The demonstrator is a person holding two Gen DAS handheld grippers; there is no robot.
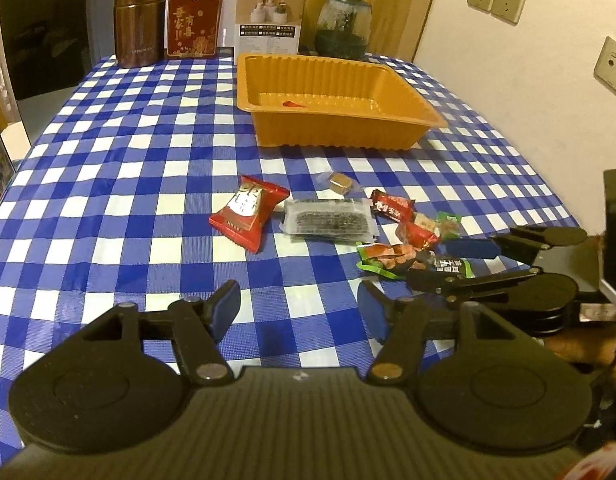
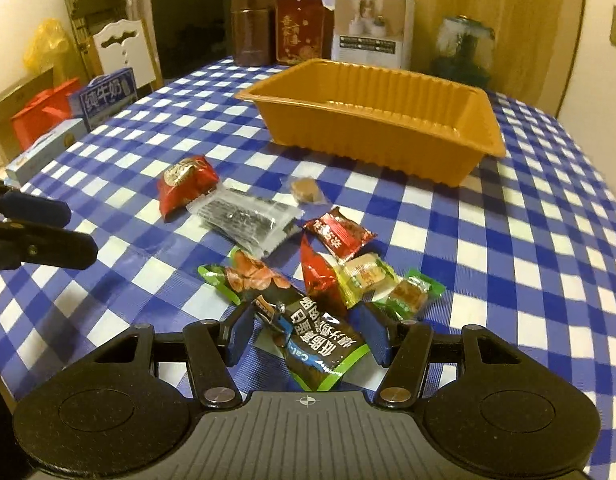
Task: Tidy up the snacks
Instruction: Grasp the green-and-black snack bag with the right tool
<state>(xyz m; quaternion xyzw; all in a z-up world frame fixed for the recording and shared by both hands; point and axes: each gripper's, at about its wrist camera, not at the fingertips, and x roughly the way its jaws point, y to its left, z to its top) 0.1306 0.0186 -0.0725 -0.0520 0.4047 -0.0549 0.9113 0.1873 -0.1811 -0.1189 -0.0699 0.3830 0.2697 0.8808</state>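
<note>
Left gripper (image 1: 297, 312): jaws apart over bare checked tablecloth (image 1: 147, 168), gripping nothing. Right gripper (image 2: 308, 336): jaws apart, straddling dark snack packet (image 2: 316, 340), contact unclear. Orange tray (image 2: 388, 120) beyond the scattered snacks.

The table is covered by a blue-and-white checked cloth (image 1: 147, 168), on which an orange-brown ribbed tray (image 1: 348, 128) is set. A red packet with white print (image 1: 245, 212), a clear packet of dark contents (image 1: 328, 222) and a black packet edged in green (image 2: 320, 344) are seen, the latter lettered in white. Both grippers' black fingers are faced with blue pads (image 2: 239, 334).
</note>
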